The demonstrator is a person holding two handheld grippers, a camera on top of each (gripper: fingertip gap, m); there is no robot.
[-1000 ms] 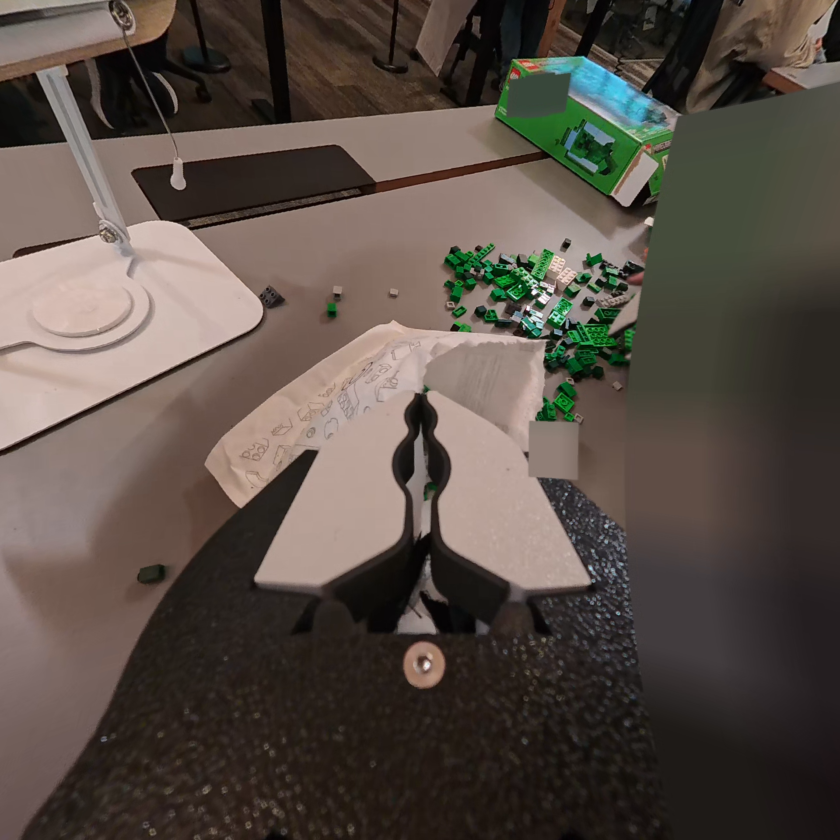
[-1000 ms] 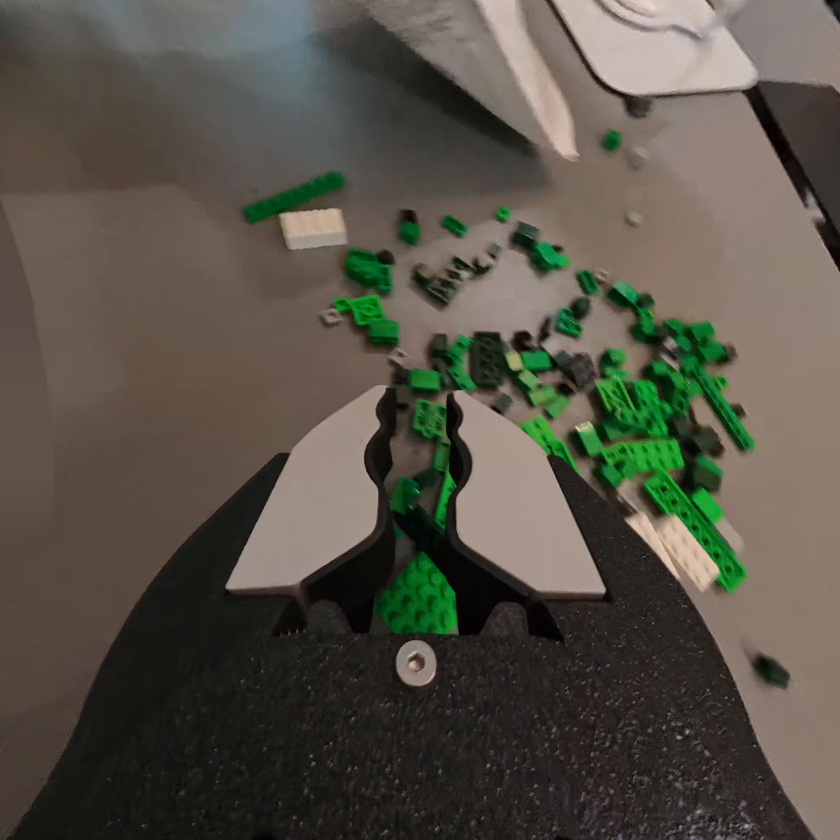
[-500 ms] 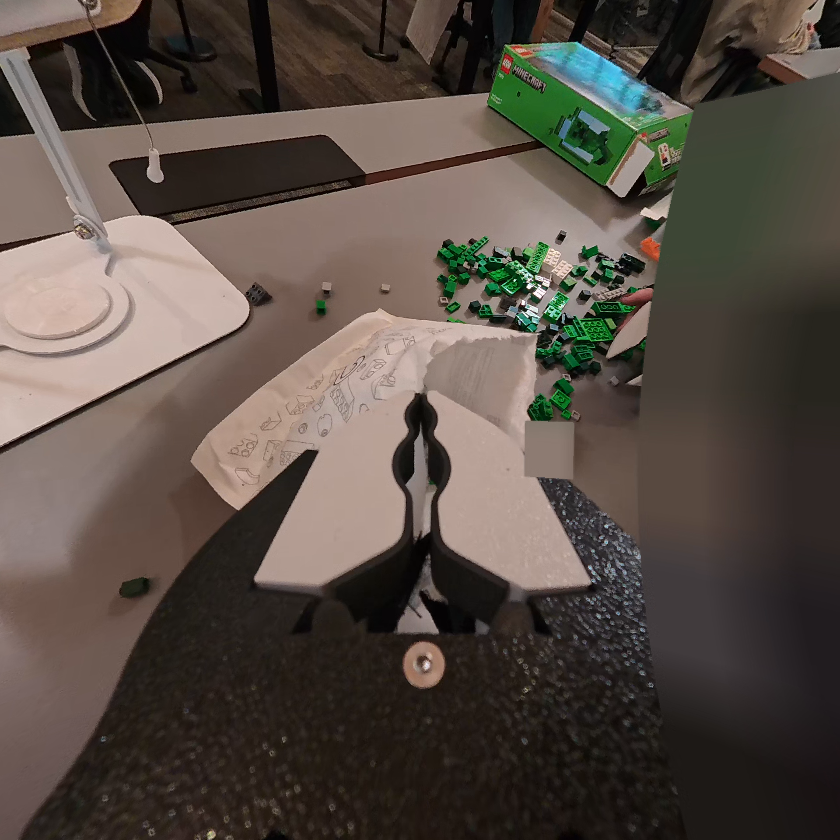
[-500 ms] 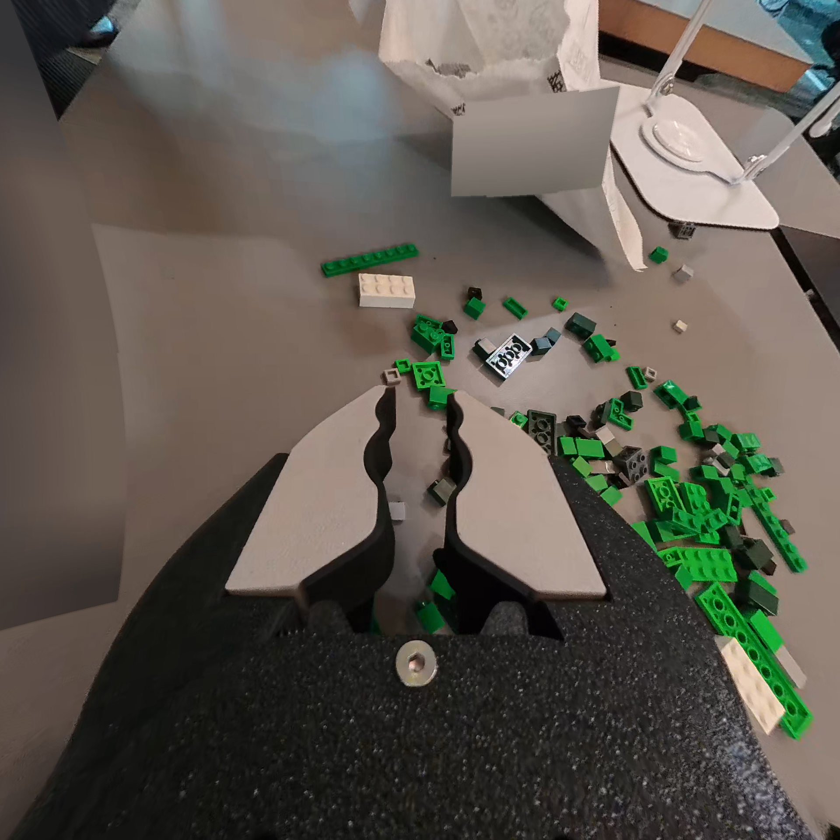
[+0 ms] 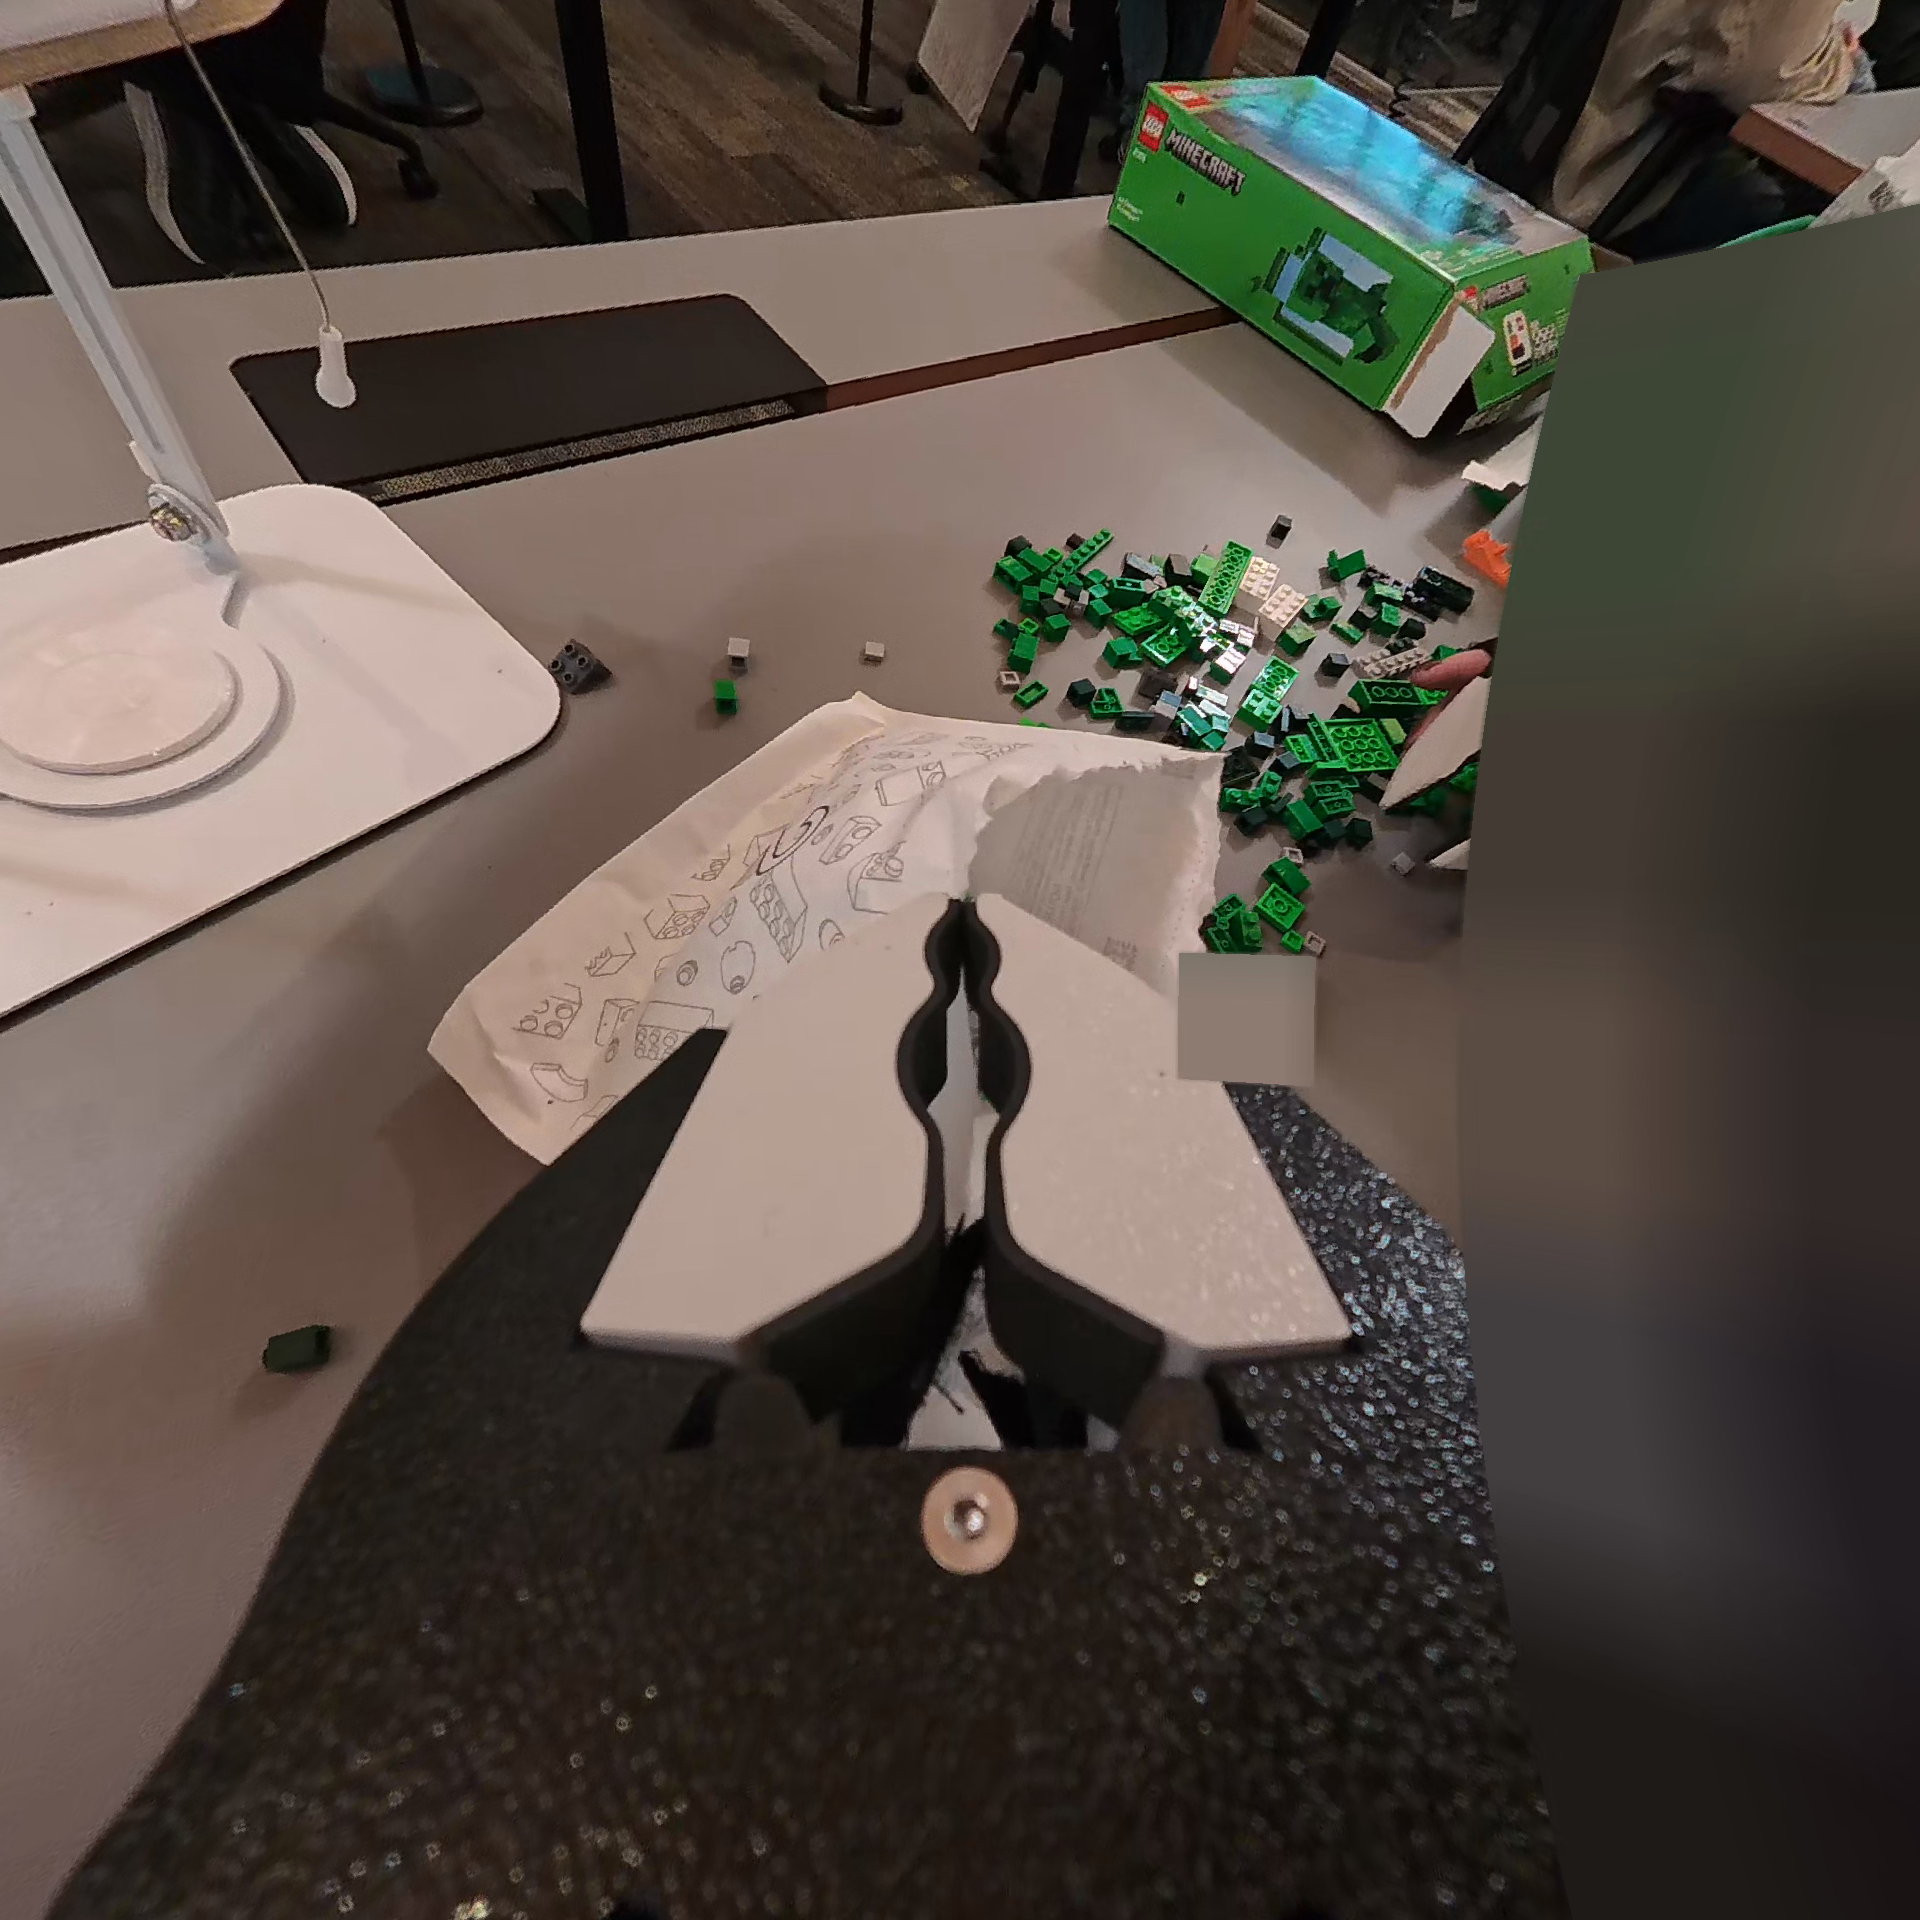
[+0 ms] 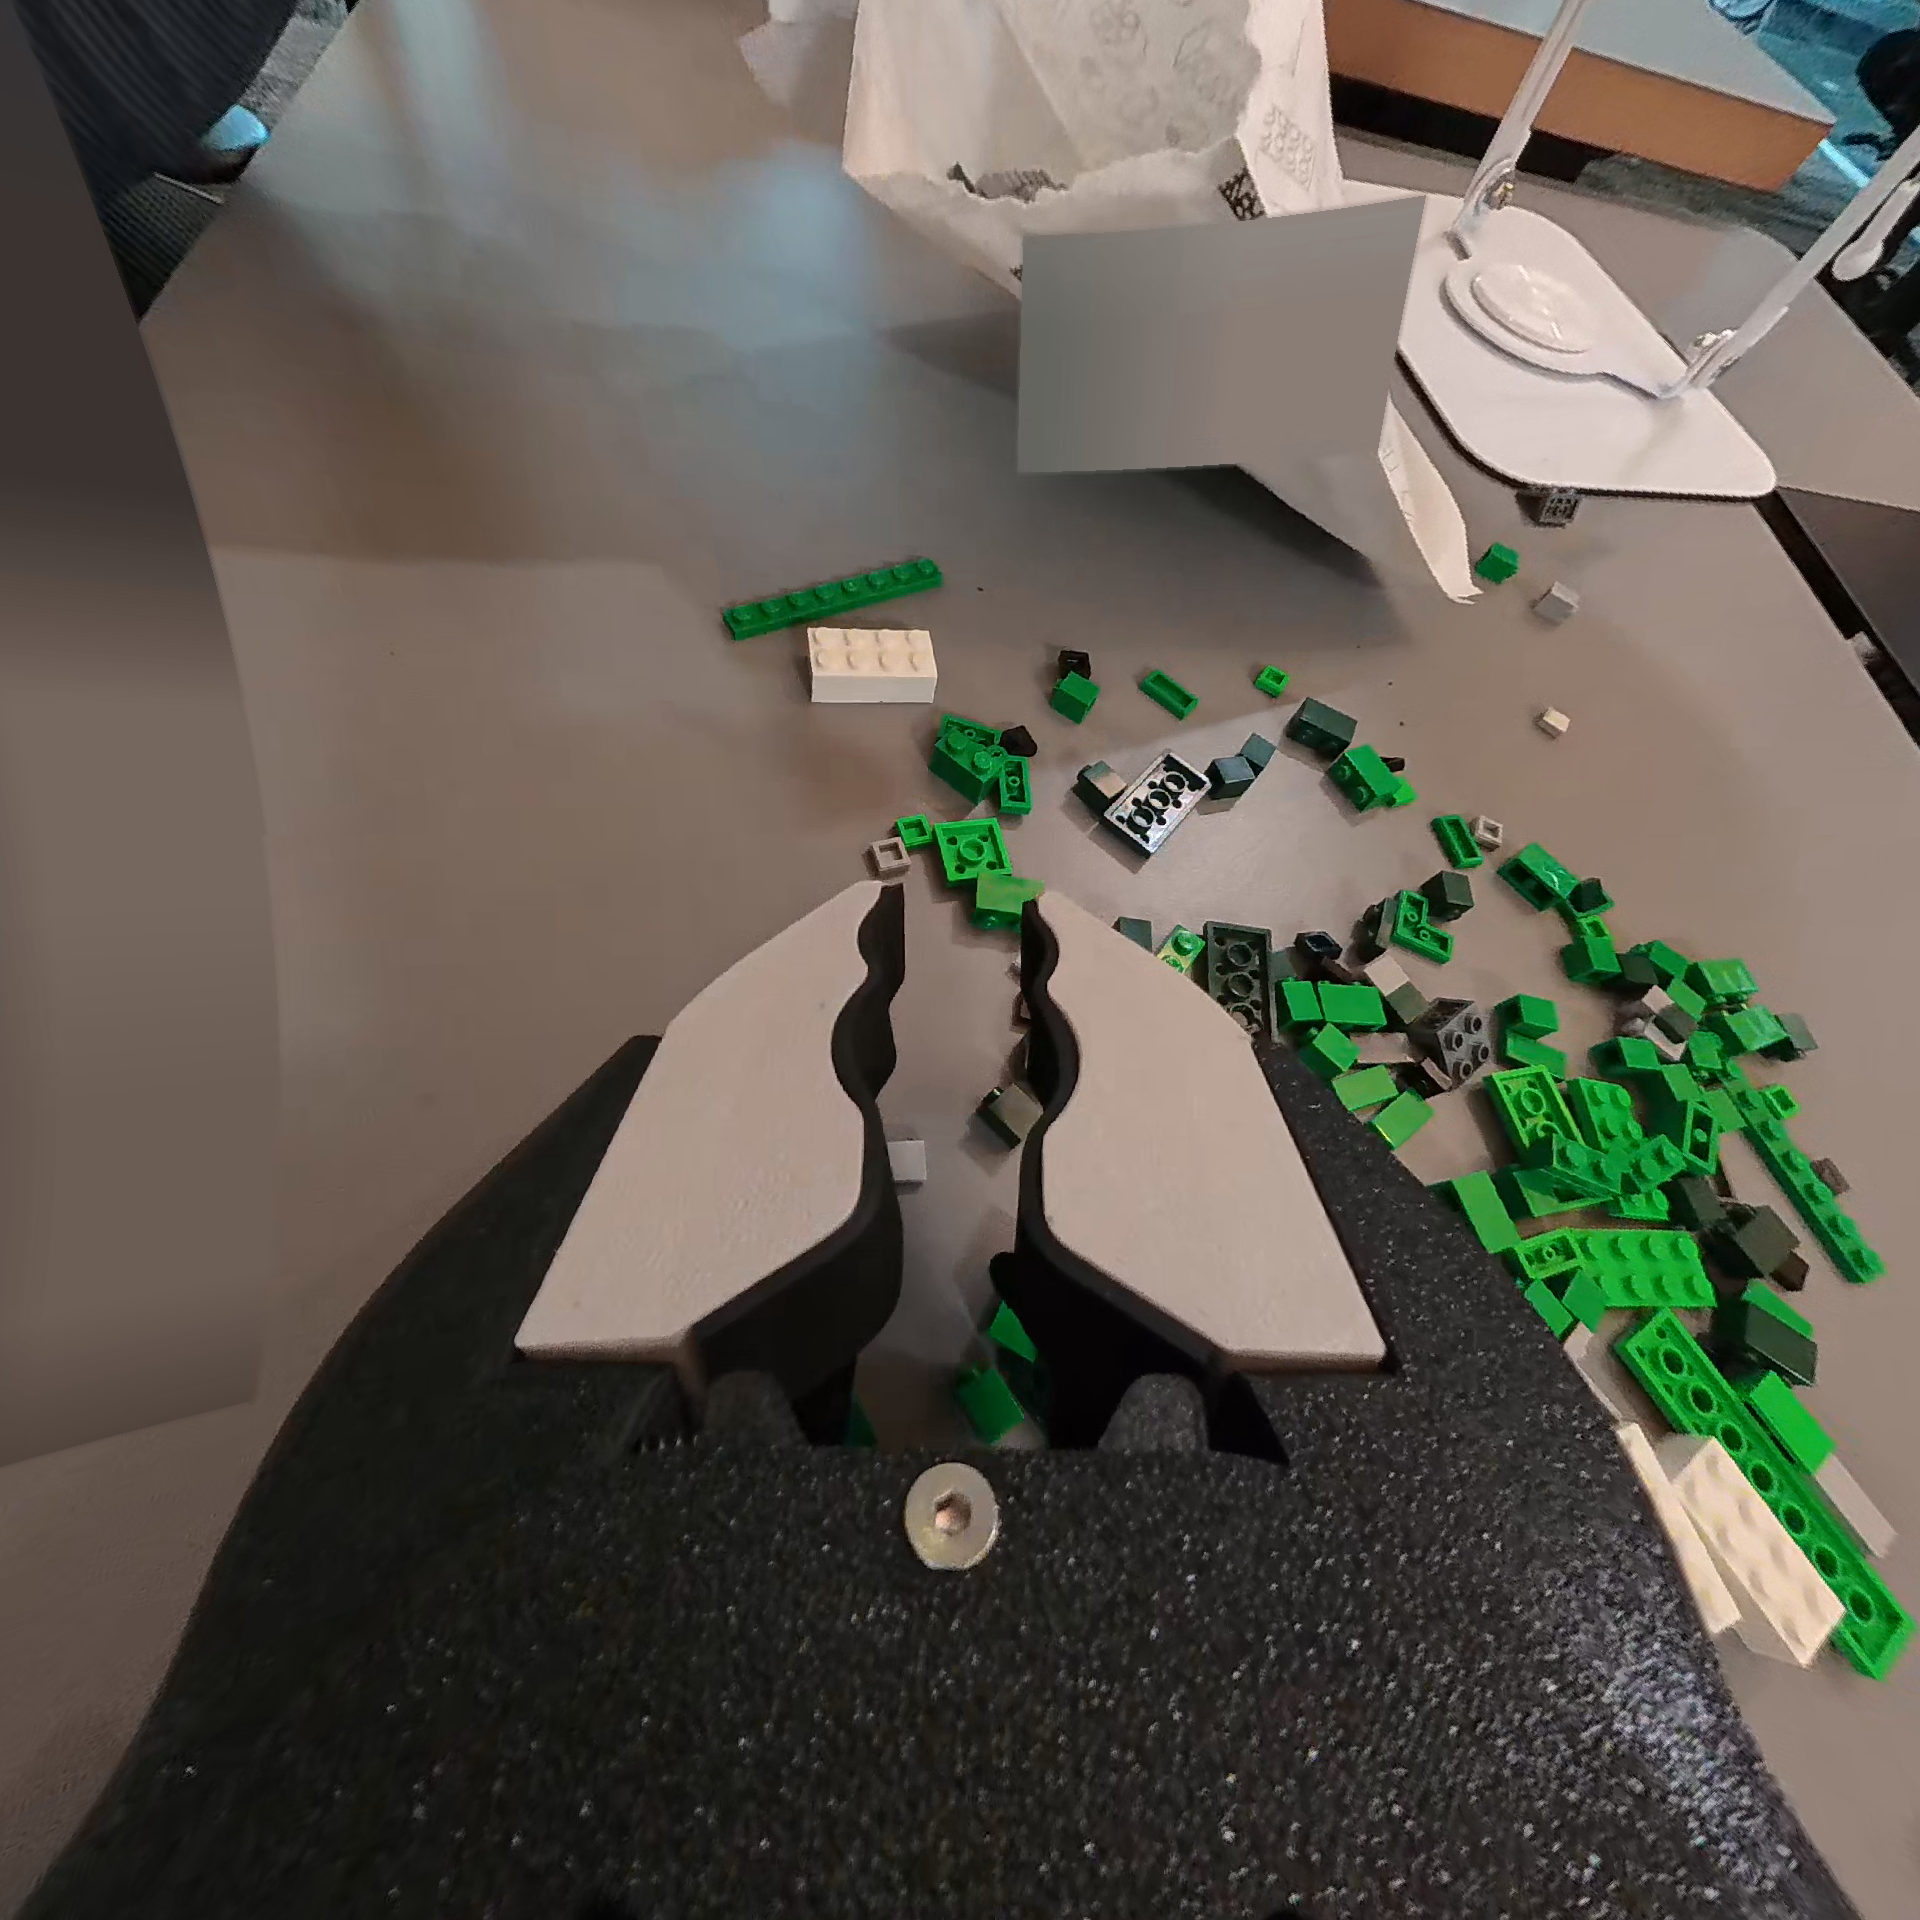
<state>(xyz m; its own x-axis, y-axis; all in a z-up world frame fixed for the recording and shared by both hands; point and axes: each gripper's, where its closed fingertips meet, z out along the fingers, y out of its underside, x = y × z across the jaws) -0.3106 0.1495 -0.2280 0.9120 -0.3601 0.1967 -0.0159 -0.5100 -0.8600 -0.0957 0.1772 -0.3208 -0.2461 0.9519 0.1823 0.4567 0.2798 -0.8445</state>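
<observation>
A grey table (image 5: 852, 520) carries everything here, matte and smooth, with a thin brown seam running across it beyond the scattered bricks (image 5: 1226, 665). Past the table's far edge lies a dark wood-look floor with chair bases and table legs, and a person in a light top sits at the far right. A black mat (image 5: 520, 384) lies flat on the table well left of the bricks, and nearer still to the left stands a white lamp base (image 5: 312, 665) with its slanted arm rising out of view. A green printed box (image 5: 1340, 249) rests beyond the bricks, one end flap open.

The left gripper (image 5: 961, 914) has its jaws pressed together on a torn white paper bag (image 5: 831, 862) printed with line drawings of bricks; the bag hangs just left of the brick pile, its ragged edge near the closest green pieces. The bag's body blocks the table directly ahead of that gripper.

The right gripper (image 6: 961, 899) hovers low over the near edge of the brick pile (image 6: 1558, 1091) with its jaws spread a little and nothing between them but loose small pieces on the table below. A white two-by-four brick (image 6: 871, 665) and a long green plate (image 6: 831, 600) lie apart from the pile, beside each other, toward the bag (image 6: 1091, 94). A dark tile with a pattern (image 6: 1153, 805) sits between them and the pile.
</observation>
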